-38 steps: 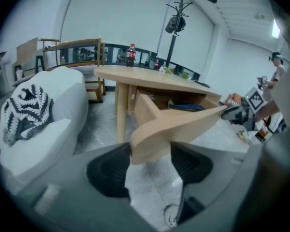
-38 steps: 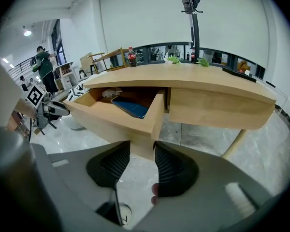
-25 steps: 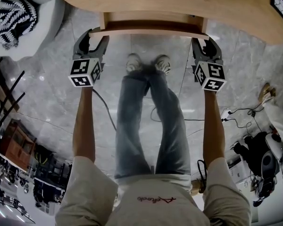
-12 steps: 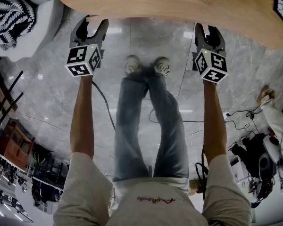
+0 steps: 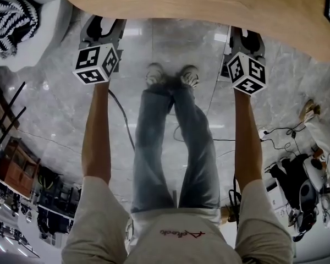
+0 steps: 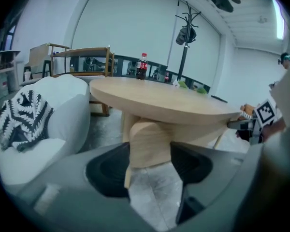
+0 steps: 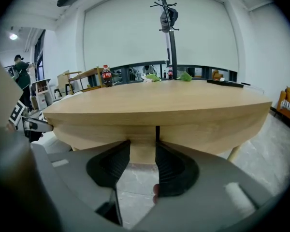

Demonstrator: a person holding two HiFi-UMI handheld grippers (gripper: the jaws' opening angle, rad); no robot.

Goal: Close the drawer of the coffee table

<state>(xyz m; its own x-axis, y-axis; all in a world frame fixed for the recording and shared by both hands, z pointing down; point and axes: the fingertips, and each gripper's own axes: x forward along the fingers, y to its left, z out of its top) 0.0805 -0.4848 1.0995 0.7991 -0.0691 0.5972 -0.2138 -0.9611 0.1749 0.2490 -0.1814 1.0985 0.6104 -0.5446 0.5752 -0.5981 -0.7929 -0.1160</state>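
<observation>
Now that the drawer [image 7: 142, 152] has slid out of sight under the coffee table [image 5: 198, 4] at twelve o'clock in the head view, I judge the closing done, or all but done. A second ago its box and front rail stuck out toward me past the table's edge. Half a second ago it had already vanished, and since then both grippers have followed it further toward twelve. My left gripper [image 5: 103, 26] sits at eleven o'clock and my right gripper [image 5: 245, 37] at one, tips tucked under that edge. Each has its jaws well apart and clamps nothing. In each gripper view the drawer's pale wood front stands just past the tips, framed between the jaws. Whether the tips touch it I cannot tell.
</observation>
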